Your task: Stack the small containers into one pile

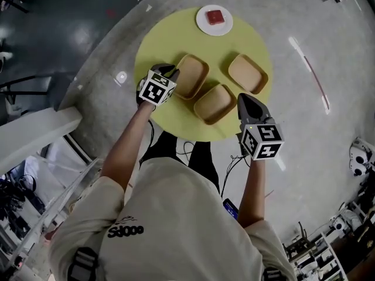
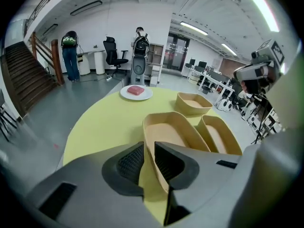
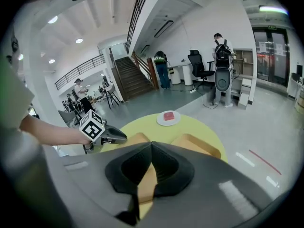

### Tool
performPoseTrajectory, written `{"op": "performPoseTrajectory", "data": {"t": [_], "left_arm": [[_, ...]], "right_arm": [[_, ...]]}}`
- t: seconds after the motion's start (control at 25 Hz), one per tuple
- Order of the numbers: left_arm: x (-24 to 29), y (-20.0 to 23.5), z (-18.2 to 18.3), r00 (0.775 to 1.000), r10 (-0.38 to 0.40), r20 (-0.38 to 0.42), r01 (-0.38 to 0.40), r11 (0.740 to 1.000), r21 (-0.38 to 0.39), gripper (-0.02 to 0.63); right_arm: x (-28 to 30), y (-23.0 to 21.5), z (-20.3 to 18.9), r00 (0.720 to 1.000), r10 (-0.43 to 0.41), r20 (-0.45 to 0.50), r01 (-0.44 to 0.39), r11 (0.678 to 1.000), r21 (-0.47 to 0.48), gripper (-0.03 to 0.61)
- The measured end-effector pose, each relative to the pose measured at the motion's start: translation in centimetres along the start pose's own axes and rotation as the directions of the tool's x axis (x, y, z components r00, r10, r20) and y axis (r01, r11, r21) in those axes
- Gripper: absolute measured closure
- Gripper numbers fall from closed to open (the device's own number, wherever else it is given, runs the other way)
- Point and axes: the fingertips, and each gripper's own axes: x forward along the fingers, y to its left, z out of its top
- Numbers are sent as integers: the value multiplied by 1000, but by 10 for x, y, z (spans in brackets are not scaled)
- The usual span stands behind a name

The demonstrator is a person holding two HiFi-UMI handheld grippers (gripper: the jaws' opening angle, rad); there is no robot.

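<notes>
Head view, containers: three small tan paper-like trays with low walls and round corners sit on the round yellow table (image 1: 167, 40). None is on top of another.
Left container (image 1: 192, 75): on the left part of the table, just beside the middle one.
Middle container (image 1: 215, 103): near the front edge of the table. I cannot tell if it touches the left one.
Right container (image 1: 248, 73): a little apart from the other two, on the right part of the table.
Left gripper (image 2: 148, 148): its jaws are pinched on the near wall of the left container, with one pad inside the tray and one outside. The left gripper view shows this best.
Right gripper (image 3: 151, 145): its jaws are pressed together with nothing in them. In the head view its dark tip hangs over the table, just beside the right end of the middle container.
Plate: a small round white plate (image 1: 205, 27) sits at the far edge of the table, well apart from the trays.
Red block (image 1: 215, 17): a flat red square thing in the middle of the plate.
Floor: a grey speckled floor (image 1: 328, 51) goes all around the table.
Room: the gripper views show brown stairs (image 2: 23, 75), a black office chair (image 2: 113, 56) and a person (image 2: 70, 56) standing far off.
</notes>
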Motion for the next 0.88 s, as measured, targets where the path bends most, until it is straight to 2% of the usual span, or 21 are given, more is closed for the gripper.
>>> {"op": "performPoseTrajectory", "data": {"t": [0.28,0.56,0.88], "left_arm": [[14,2,-6,999,-8,-48,6,999,-33,543],[12,4,-8,998,19,-56,-23,997,-69,584],[-13,-1,4,1000,25,1,-25,993,-113,589]], "right_arm": [[4,-12,-15,999,-16,-44,17,1000,24,569],[-4,-15,-15,999,-22,-39,23,1000,22,569],[-31,-15,-11,999,-48,-14,48,999,5,569]]}}
